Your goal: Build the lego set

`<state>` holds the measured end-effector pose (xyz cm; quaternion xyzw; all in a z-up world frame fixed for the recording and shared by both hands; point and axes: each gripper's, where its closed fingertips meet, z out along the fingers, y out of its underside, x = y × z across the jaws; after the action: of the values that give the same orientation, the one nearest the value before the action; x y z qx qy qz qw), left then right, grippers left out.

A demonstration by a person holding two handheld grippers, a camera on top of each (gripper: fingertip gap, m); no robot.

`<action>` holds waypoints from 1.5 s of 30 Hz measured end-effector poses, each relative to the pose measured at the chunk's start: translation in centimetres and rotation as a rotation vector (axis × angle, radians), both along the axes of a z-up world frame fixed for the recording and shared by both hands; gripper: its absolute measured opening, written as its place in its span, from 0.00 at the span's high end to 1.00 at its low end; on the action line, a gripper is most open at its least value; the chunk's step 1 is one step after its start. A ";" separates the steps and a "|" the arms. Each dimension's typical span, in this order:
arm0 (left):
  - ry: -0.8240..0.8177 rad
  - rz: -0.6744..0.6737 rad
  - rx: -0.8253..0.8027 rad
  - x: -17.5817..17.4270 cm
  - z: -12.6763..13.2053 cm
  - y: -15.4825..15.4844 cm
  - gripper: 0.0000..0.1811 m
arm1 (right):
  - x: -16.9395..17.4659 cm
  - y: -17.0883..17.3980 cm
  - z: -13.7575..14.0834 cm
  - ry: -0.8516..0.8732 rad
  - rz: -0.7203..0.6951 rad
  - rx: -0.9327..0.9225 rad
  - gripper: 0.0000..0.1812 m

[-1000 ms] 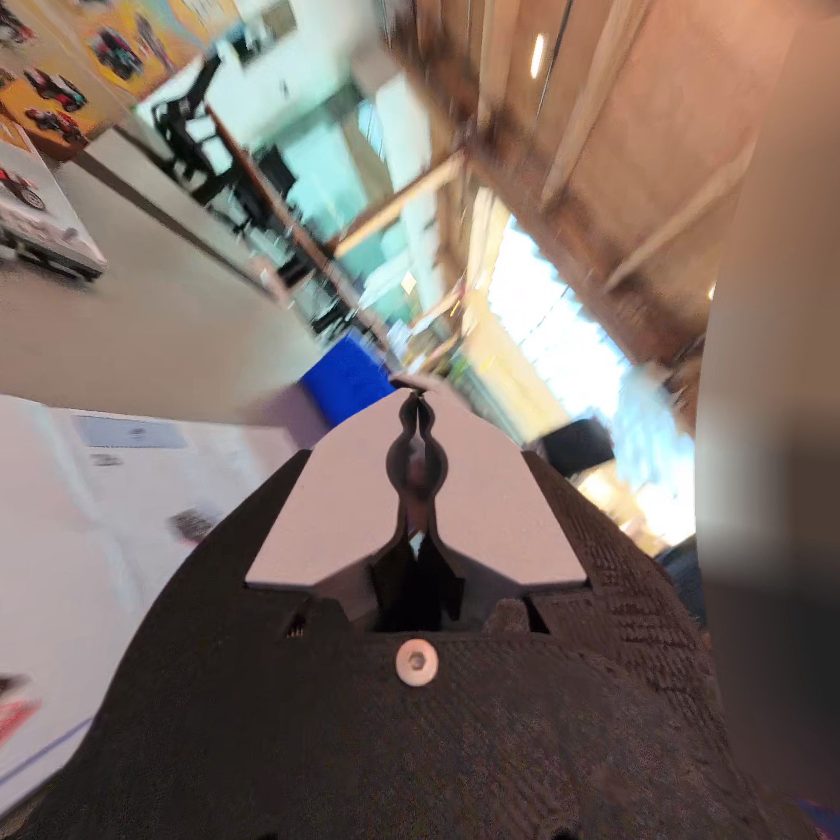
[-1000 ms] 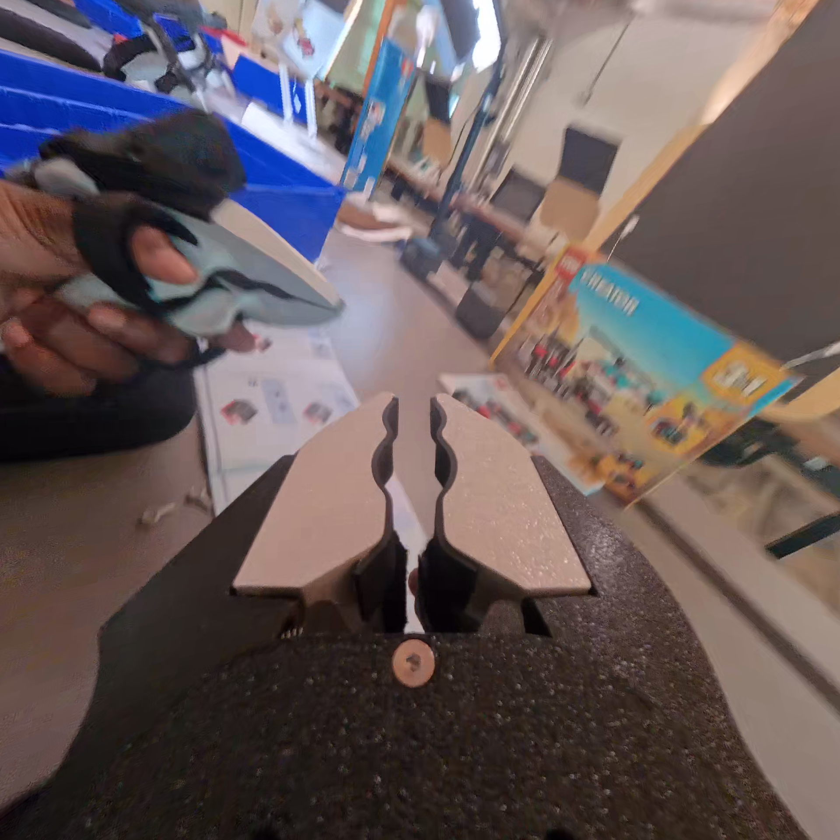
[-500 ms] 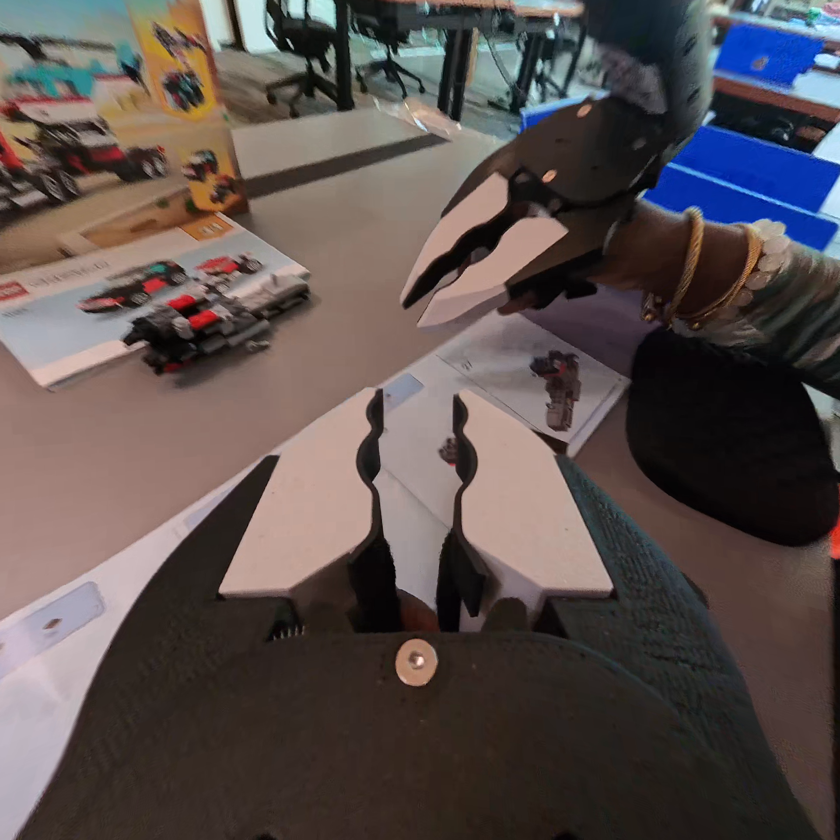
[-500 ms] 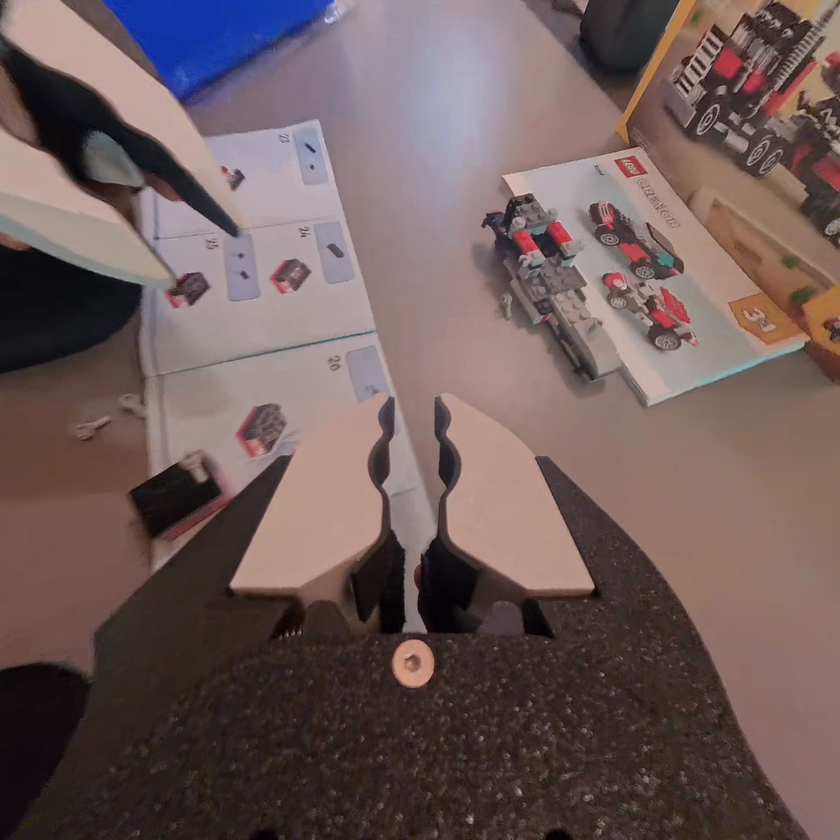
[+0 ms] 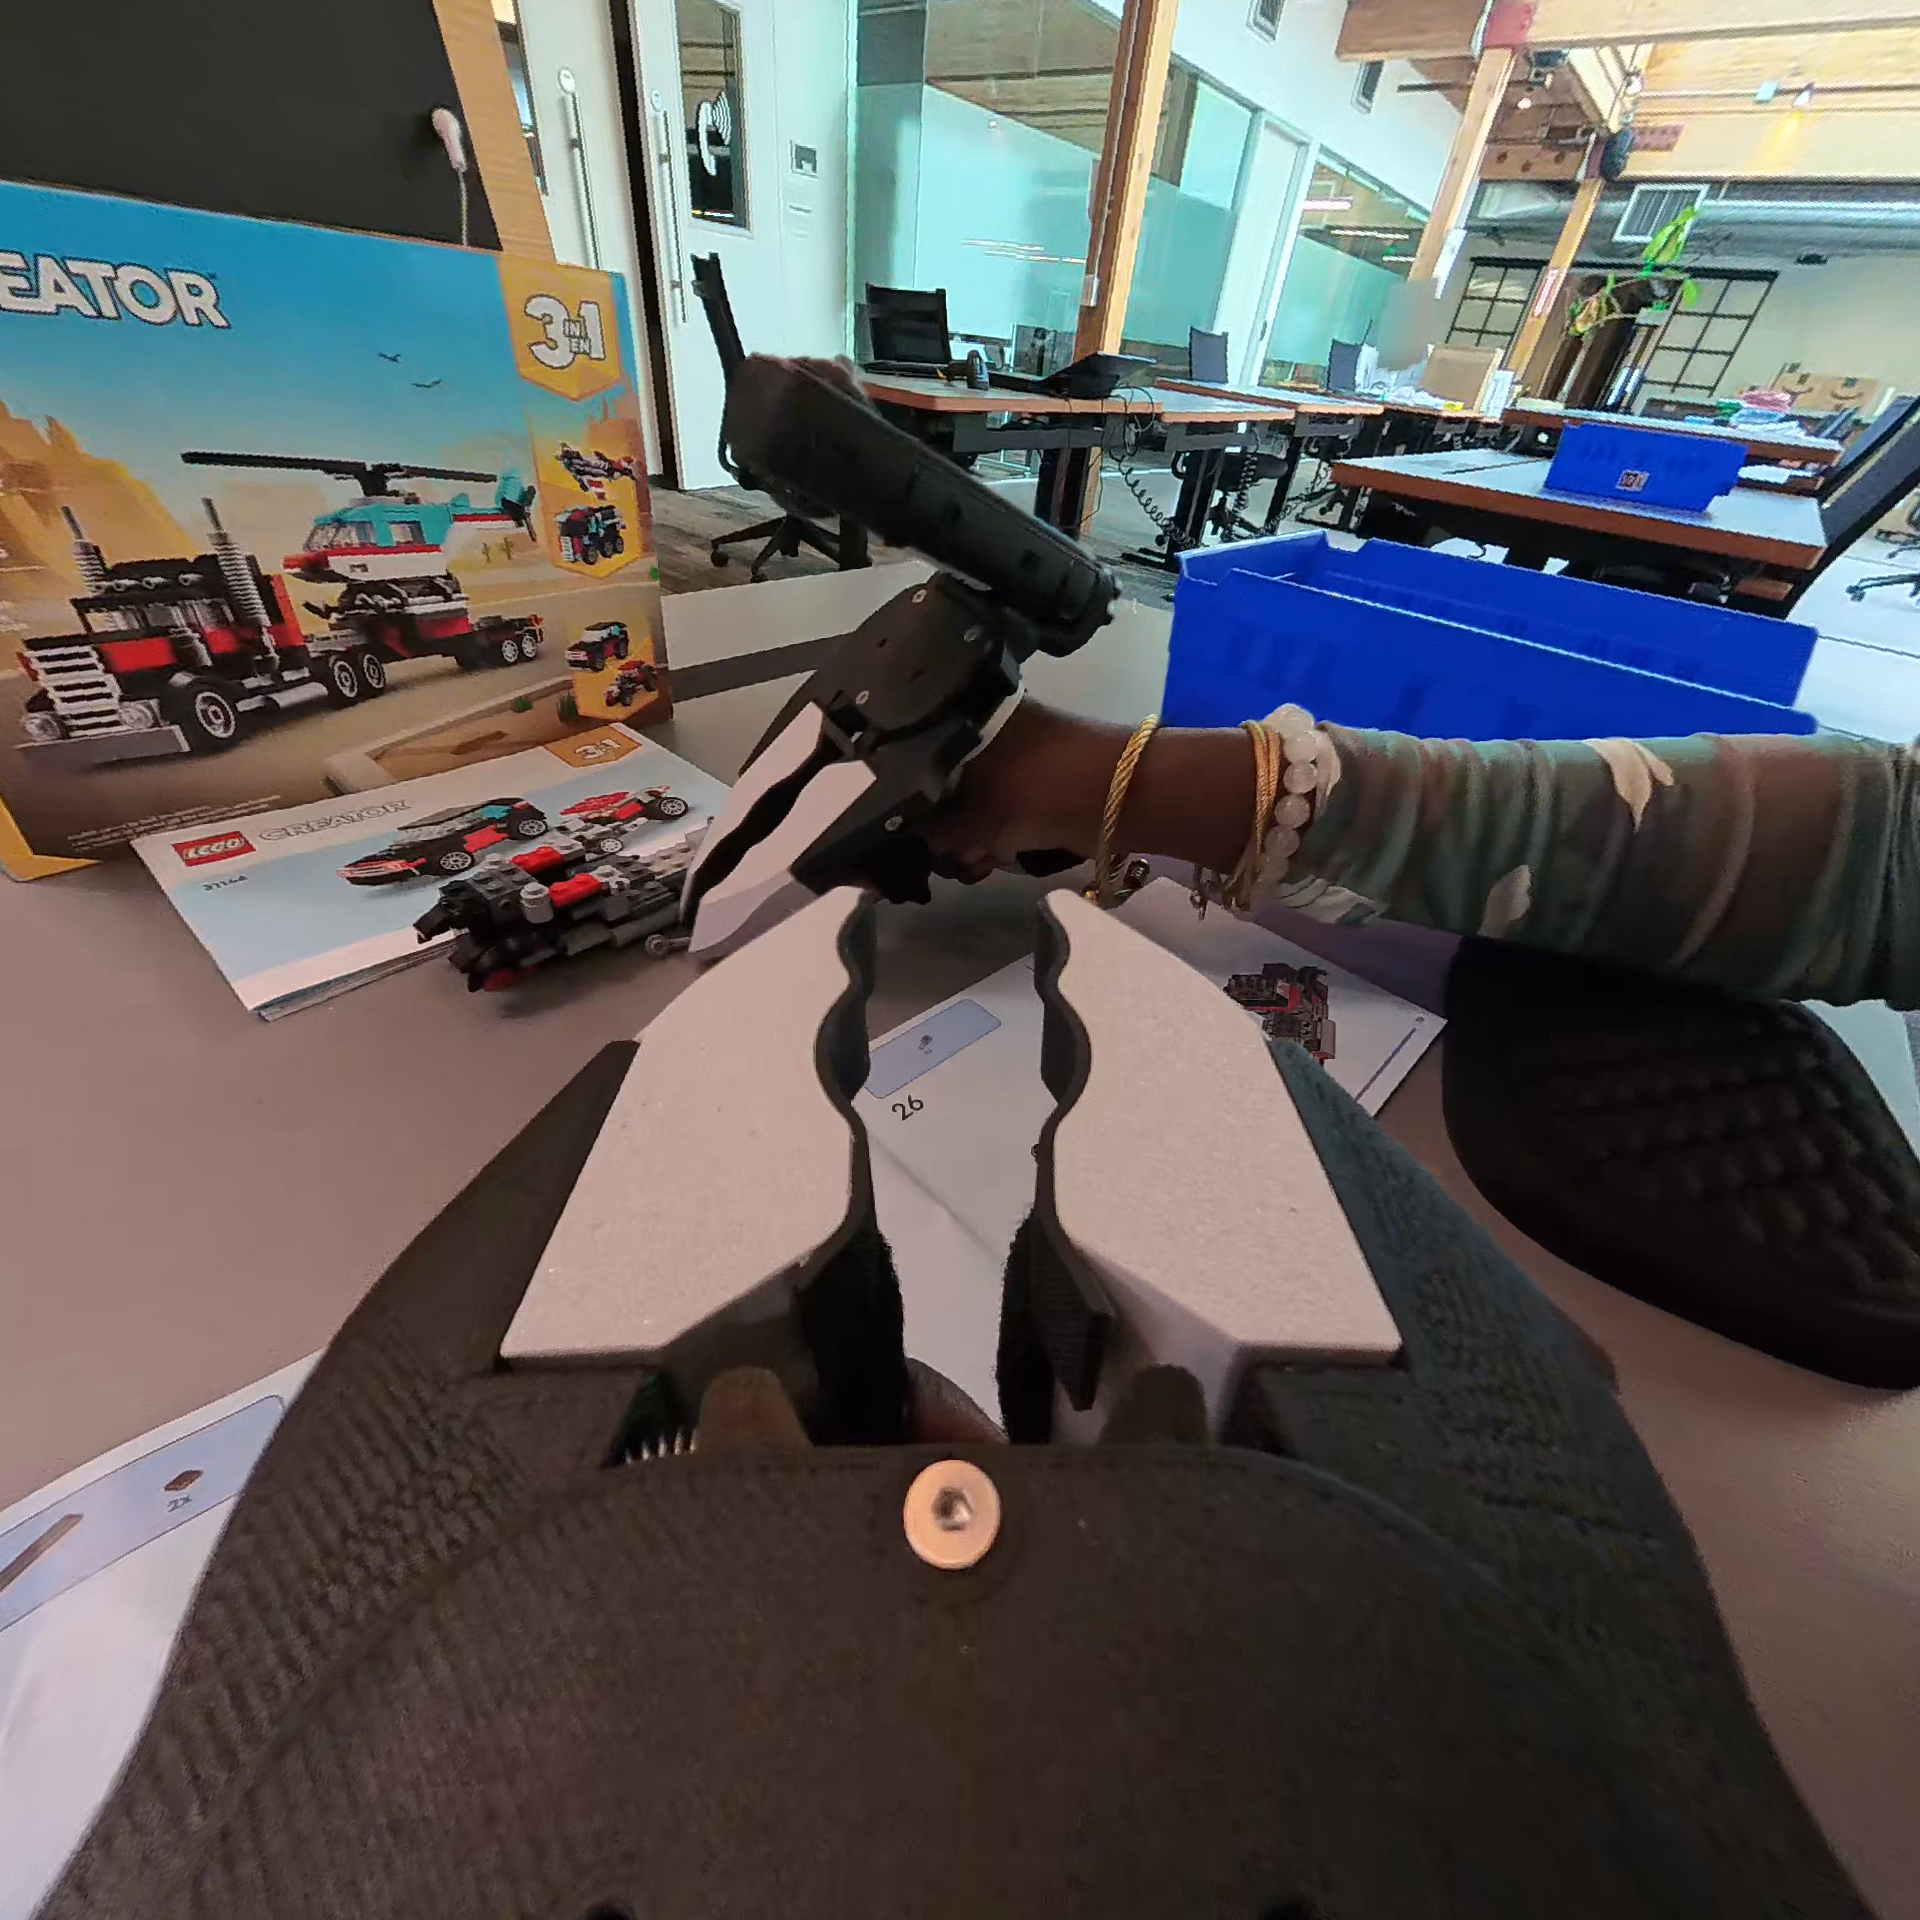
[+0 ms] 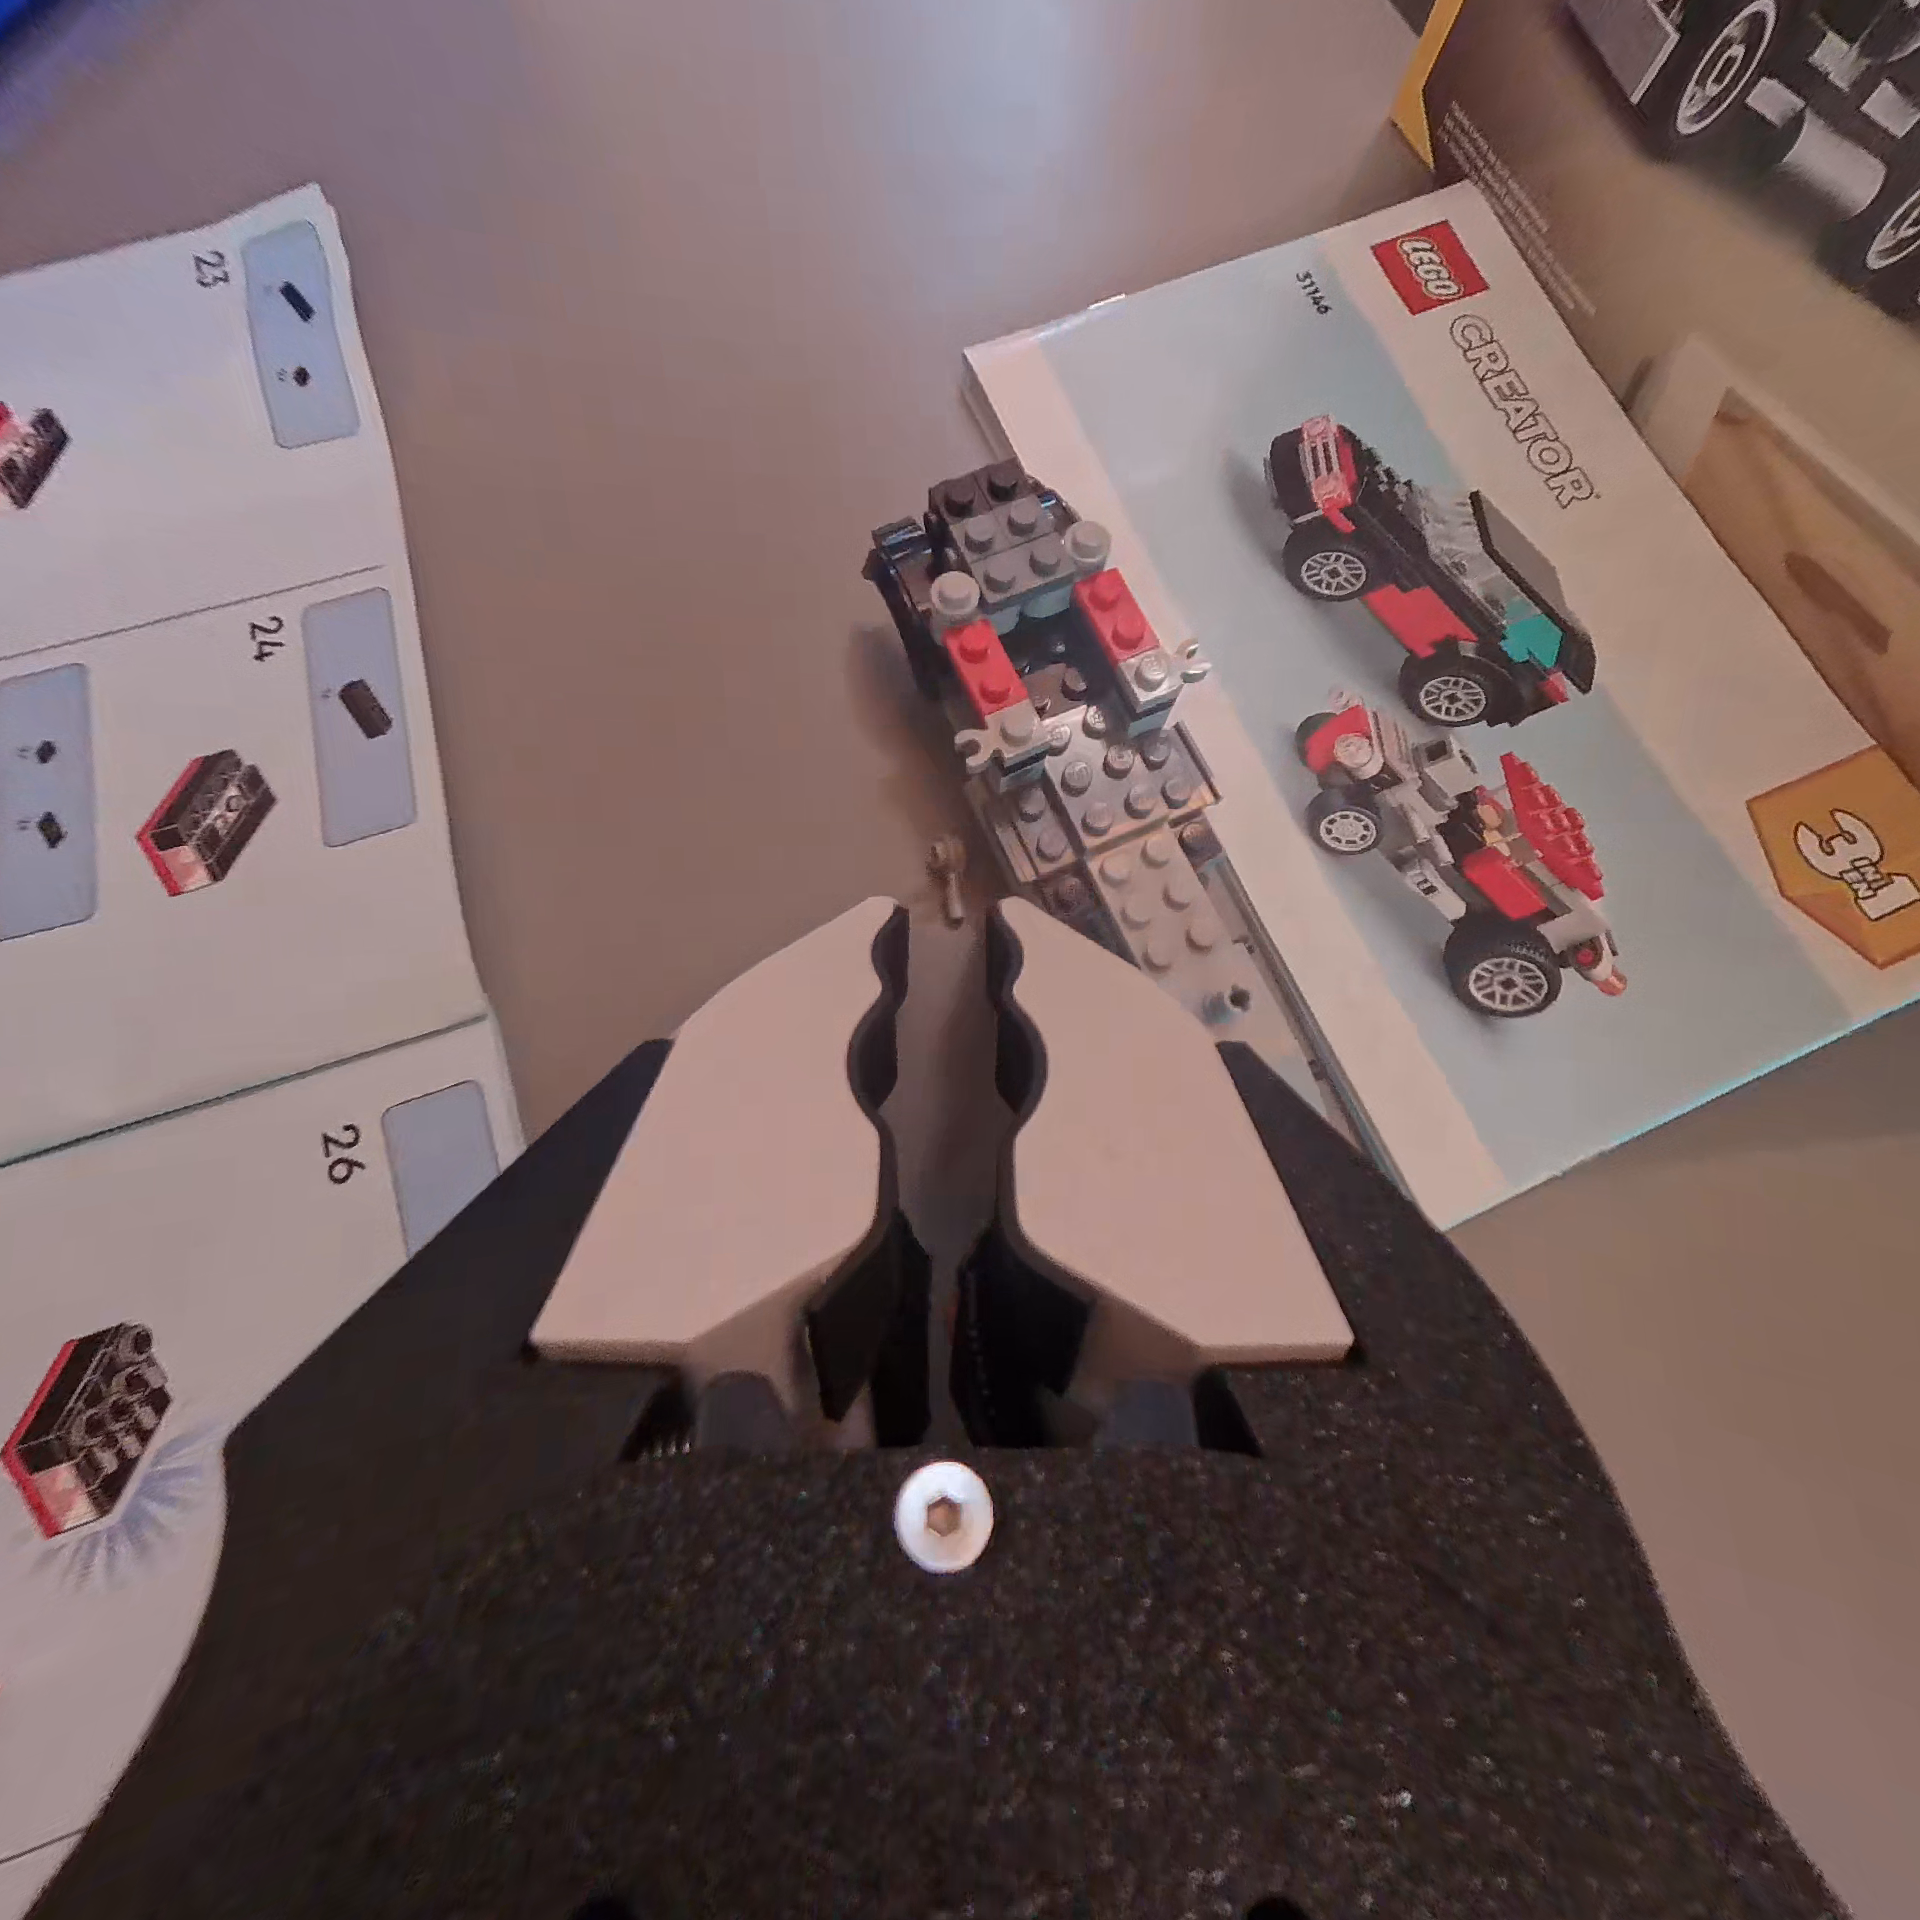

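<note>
Your right gripper (image 6: 943, 920), jaws parted and empty, hovers over a small grey lego pin (image 6: 947, 875) beside the half-built grey, red and black lego truck chassis (image 6: 1060, 717) on the grey table (image 6: 665, 208), while your left gripper (image 5: 948, 914) hangs parted over the open white instruction booklet (image 5: 940, 1049).

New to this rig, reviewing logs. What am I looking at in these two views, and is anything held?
No robot arm: a person holds two hand-held tongs, each with a camera looking along its fingers. The left wrist view shows the left tongs open over an open instruction booklet, and farther off the right tongs in the person's hand. The right wrist view looks down past the right tongs, open, tips near a part-built lego truck and a small loose piece on the grey table. A closed booklet, the set's box and a blue bin sit nearby. Nothing is held.
</note>
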<state>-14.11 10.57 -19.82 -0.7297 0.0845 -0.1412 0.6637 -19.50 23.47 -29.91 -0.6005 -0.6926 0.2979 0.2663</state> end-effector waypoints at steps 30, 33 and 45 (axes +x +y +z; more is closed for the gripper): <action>0.552 -0.350 0.172 6.0 -0.5 -3.2 0.92 | 11.2 -16.8 8.8 -0.175 0.699 -0.896 0.98; 0.555 -0.360 0.149 6.1 -1.0 -3.1 0.92 | 11.1 -16.9 8.9 -0.174 0.701 -0.895 0.98; 0.516 -0.385 0.129 6.4 -1.5 -3.2 0.95 | 11.4 -17.2 8.7 -0.197 0.707 -0.937 0.98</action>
<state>-7.68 7.39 -21.33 -0.6687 0.3949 -0.0687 0.6263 -8.06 6.30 -21.23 -0.4118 -0.6668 0.5854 -0.2078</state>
